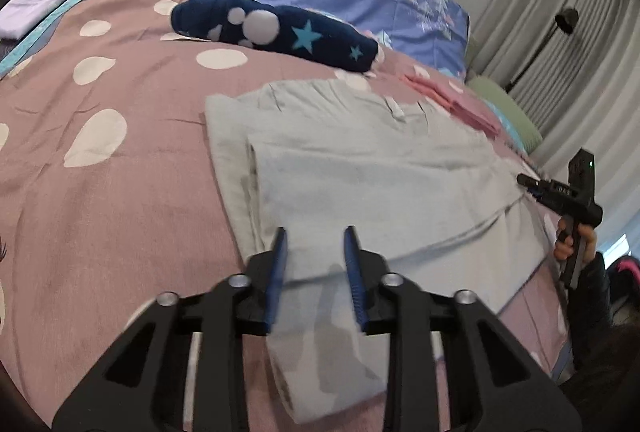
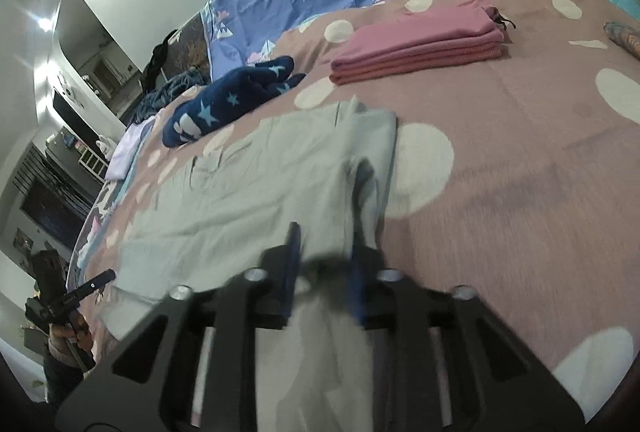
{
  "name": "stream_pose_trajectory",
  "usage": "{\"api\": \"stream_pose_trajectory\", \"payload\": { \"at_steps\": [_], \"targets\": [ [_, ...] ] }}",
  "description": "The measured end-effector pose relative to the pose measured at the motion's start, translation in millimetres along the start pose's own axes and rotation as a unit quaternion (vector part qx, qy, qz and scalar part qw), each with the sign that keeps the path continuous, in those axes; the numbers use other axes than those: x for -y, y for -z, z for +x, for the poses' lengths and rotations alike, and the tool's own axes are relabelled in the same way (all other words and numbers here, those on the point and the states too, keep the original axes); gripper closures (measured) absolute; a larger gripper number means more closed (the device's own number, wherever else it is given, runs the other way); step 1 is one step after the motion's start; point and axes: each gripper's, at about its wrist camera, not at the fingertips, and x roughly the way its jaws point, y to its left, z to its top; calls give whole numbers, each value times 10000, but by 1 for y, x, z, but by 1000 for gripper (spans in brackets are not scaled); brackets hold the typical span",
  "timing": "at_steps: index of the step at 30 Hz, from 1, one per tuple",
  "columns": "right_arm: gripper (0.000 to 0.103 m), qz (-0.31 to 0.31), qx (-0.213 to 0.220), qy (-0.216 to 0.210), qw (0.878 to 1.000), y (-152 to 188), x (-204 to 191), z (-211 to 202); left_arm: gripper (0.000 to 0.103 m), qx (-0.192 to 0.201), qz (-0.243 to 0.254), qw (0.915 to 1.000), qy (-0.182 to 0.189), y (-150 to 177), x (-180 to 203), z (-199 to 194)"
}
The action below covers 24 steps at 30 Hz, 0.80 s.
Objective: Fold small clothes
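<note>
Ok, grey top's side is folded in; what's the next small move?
Probably lower the left gripper onto the near hem of the grey top and close: its jaws stand apart just above the cloth, gripping nothing, and the hem lies unfolded.

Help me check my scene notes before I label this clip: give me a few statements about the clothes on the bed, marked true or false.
1. A grey garment lies spread out on the bedspread. True.
2. The pink folded stack sits on top of the grey garment. False: it lies apart from it, directly on the bedspread.
3. The navy cloth carries light blue stars. True.
4. The bedspread is plain white. False: it is dusty pink with large pale spots.
</note>
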Motion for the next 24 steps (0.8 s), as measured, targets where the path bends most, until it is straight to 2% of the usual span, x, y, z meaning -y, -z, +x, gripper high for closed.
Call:
{"api": "stream_pose_trajectory", "payload": {
  "at_steps": [1,5,10,11,12,13,14,15,17,19,22,23,24],
  "targets": [
    [100,141,-35,-93,9999,0,3,0,103,-69,46,10000,-32,-1,2,3],
    [100,602,135,-608,9962,-14,5,-9,103,95,219,9997,-37,-17,19,2],
    [100,805,345,-960,9915,-52,-1,-12,103,297,685,9972,15,-36,47,-5],
    [100,857,373,-952,9911,-61,-2,-8,97,264,859,9959,86,-34,57,-4],
    [100,916,370,-918,9909,-68,-1,-3,86,207,1037,9943,119,-31,67,-2],
    [100,975,347,-863,9909,-73,1,2,60,162,1238,9921,87,-26,79,1],
    [100,1053,289,-774,9910,-78,3,11,47,140,1480,9889,33,-20,91,4],
    [100,1102,235,-715,9911,-80,6,18,47,87,1932,9811,-23,-9,109,10],
    [100,1177,106,-584,9913,-82,9,33,40,-14,2433,9698,-167,1,127,20],
    [100,1241,10,-496,9910,-80,13,47,39,-150,2887,9561,-480,12,141,37],
    [100,1353,-22,-521,9894,-77,21,54,39,-429,3277,9385,-1004,16,146,67],
    [100,1373,-33,-536,9891,-76,23,54,39,-470,3459,9285,-1268,16,146,79],
    [100,1371,-38,-542,9891,-75,25,54,36,-451,3560,9235,-1358,15,147,83]
  ]
}}
